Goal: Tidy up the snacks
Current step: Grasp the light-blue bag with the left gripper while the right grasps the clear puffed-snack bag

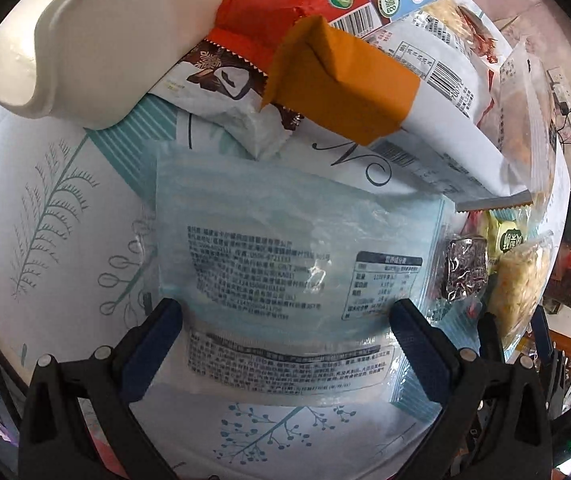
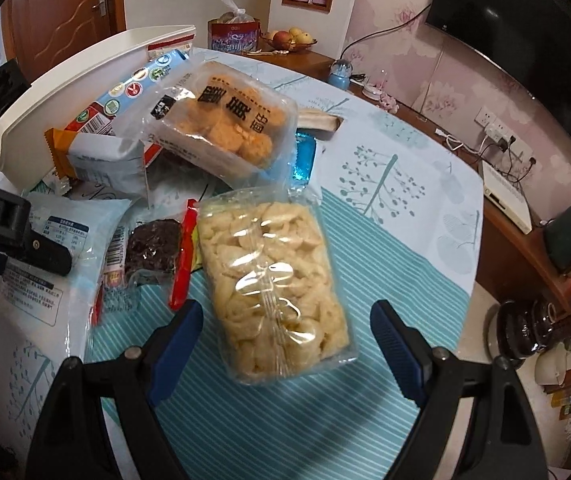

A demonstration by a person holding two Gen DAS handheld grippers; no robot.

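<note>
Between my left gripper's wide-spread fingers lies a pale blue packet, flat on the counter with its printed back facing up; the blue pads sit at its two sides near its closer end, and I cannot tell whether they touch it. My right gripper is likewise spread apart, over a clear pack of pale chips that lies lengthwise on the striped part of the cloth, its near end between the pads with a gap on either side.

Both hands, I judge, are at the reaching step, with nothing held yet. The rest of the snacks are heaped toward the far edge of the counter: an orange-ended bar, a red biscuit pack, a chocolate-print wrapper, a clear tray of golden cakes and a small dark foil sachet. A white bin stands at the far left corner with some packs leaning over its rim, and I take it for the place these go.

Next I should close on one packet at a time. The blue one is thin and slack, so I would pinch it low. The chip pack is slippery film over brittle pieces, so a light squeeze across its width, then lift and carry to the bin.
</note>
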